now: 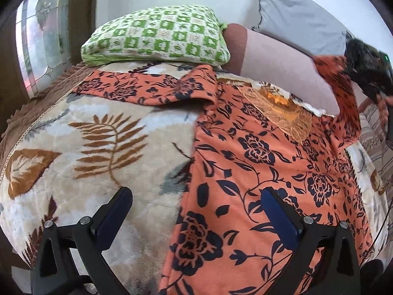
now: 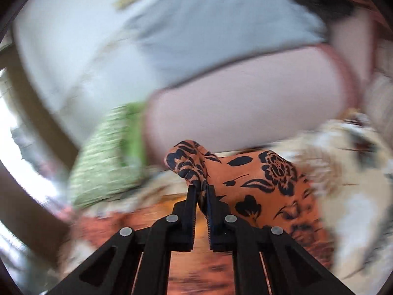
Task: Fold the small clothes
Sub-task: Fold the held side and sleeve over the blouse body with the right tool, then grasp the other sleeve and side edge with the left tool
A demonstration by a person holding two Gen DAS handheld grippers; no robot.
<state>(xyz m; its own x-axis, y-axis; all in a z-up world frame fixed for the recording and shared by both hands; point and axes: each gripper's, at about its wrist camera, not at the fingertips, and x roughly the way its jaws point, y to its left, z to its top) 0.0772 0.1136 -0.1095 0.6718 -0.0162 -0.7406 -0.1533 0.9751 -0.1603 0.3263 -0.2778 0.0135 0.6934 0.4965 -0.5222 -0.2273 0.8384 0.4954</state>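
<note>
An orange garment with dark blue flowers [image 1: 258, 172] lies spread on the leaf-patterned blanket [image 1: 98, 135], one sleeve stretched out to the left. My left gripper [image 1: 196, 204] is open and hovers low over the garment's left edge, holding nothing. My right gripper [image 2: 202, 189] is shut on a bunched corner of the garment [image 2: 250, 172] and holds it lifted above the bed; this view is blurred by motion. In the left wrist view the right gripper [image 1: 368, 73] shows at the far right with orange cloth hanging from it.
A green checked pillow [image 1: 157, 36] lies at the head of the bed, a pink pillow [image 1: 277, 64] and a grey pillow [image 1: 299, 17] beside it. A window [image 1: 41, 39] is at the left. The blanket's brown fringe edge [image 1: 32, 108] runs along the left side.
</note>
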